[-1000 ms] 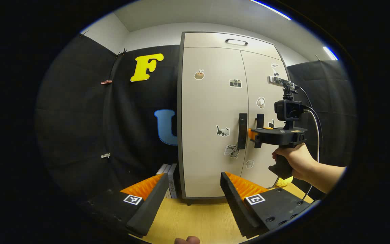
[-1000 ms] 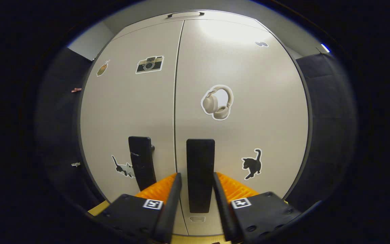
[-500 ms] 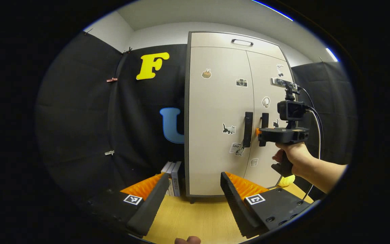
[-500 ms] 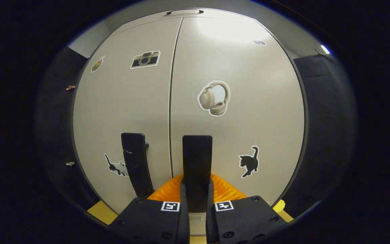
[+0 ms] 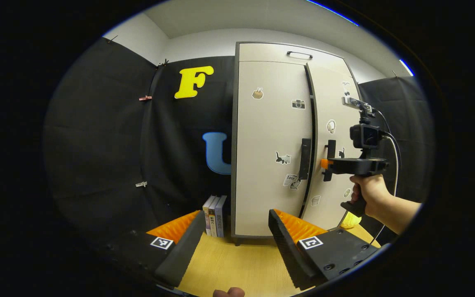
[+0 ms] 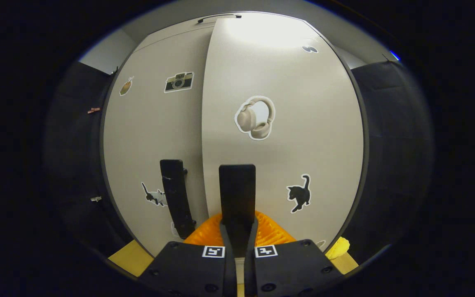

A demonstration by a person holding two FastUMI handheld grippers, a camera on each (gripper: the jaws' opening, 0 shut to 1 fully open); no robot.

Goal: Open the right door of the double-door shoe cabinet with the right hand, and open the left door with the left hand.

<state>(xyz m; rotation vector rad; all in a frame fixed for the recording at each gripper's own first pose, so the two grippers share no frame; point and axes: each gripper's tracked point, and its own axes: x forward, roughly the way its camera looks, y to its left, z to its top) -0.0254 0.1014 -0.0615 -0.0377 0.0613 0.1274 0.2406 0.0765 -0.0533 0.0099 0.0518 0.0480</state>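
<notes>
The beige double-door shoe cabinet (image 5: 270, 144) stands on a wooden table. Its right door (image 6: 287, 107) is ajar, with its inner edge swung out past the left door (image 6: 155, 132), which is closed. My right gripper (image 6: 237, 229) is shut on the right door's black vertical handle (image 6: 237, 189). In the left gripper view a hand holds that right gripper (image 5: 326, 164) at the handle (image 5: 330, 153). The left door's black handle (image 5: 304, 159) is untouched. My left gripper (image 5: 233, 241) hangs open over the table, well short of the cabinet, nothing between its fingers.
Several books (image 5: 215, 215) stand upright against the cabinet's left side. A yellow object (image 5: 348, 220) lies on the wooden table (image 5: 229, 264) at the cabinet's right foot. A top drawer with a handle (image 5: 299, 54) sits above the doors. Black cloth walls close in both sides.
My right gripper closed on the right door's handle and has pulled the door slightly out. My left gripper has drifted back and left, so the cabinet looks smaller.
</notes>
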